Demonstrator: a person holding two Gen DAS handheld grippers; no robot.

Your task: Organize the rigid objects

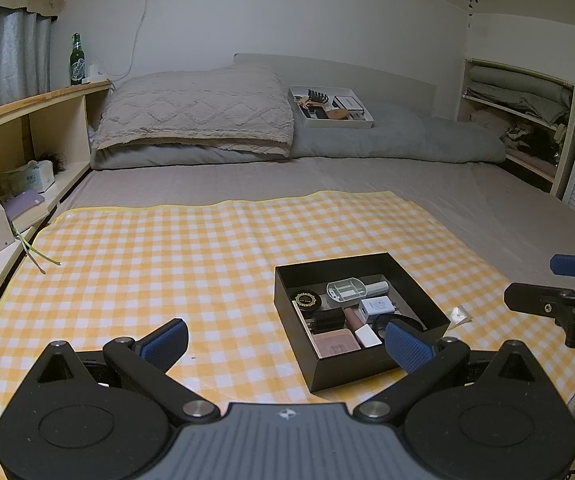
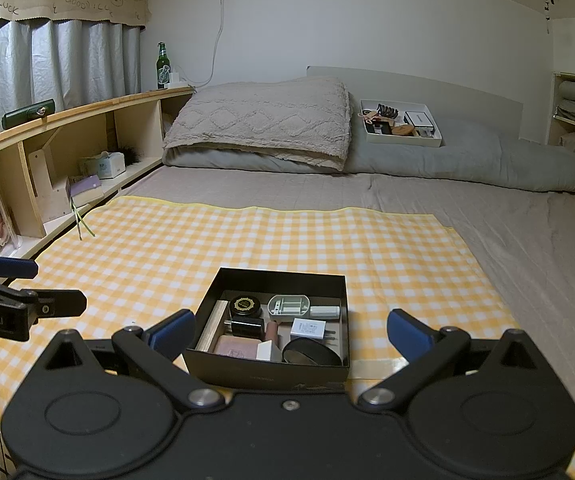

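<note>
here black box holds charger, round tin; both hand-held grippers wide.

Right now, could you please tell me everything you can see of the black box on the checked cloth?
The black box is a shallow, open-topped rectangular tray with thin matte walls, seemingly card. It sits flat on the yellow-and-white checked cloth spread over the bed. Inside lie small items packed side by side: a round black jar with a gold-ringed lid, a white charger plug, a grey plastic piece and a pinkish flat case. Neither gripper touches it; both are open.
</note>
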